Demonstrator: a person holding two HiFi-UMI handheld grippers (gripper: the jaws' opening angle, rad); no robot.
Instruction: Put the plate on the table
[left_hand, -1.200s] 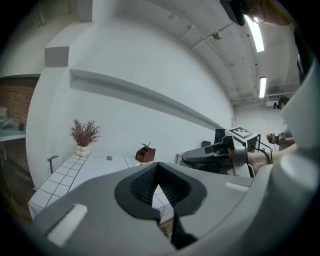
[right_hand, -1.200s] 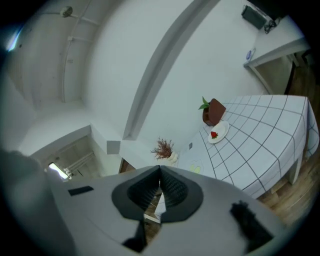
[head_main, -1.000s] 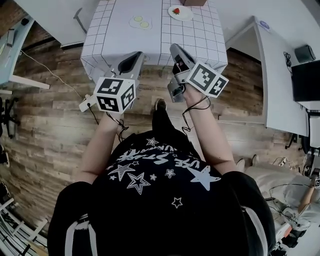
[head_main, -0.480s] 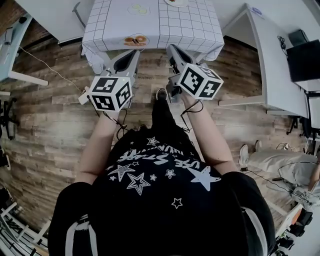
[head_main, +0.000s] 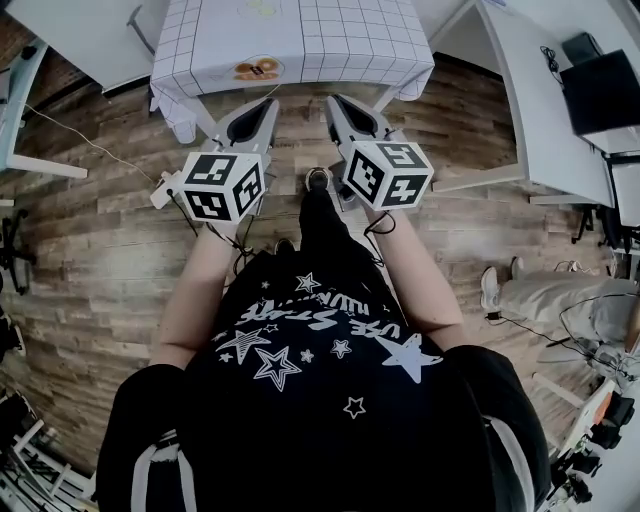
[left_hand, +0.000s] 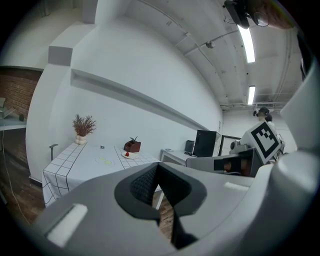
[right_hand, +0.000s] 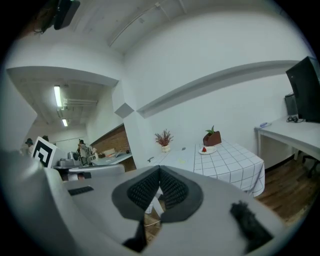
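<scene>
Since neither gripper carries anything, you hold both parked out in front of your chest: left gripper (head_main: 262, 110) and right gripper (head_main: 342, 104) have their jaws pressed together, empty, tips aimed fwd at the bench (head_main: 330, 40). No plate in hand. The plates in view lie on the bench already: front plate (head_main: 257, 69) w/ orange-brown food near the edge, strawberry plate (right_hand: 205, 150) farther back, just beside the brown planter (right_hand: 212, 137). Prob. why you stand back on the wood floor (head_main: 100, 230). Arms: elbows bent, forearms roughly parallel, grippers side by side but apart, marker cubes (head_main: 222, 185) facing up twd your head.
</scene>
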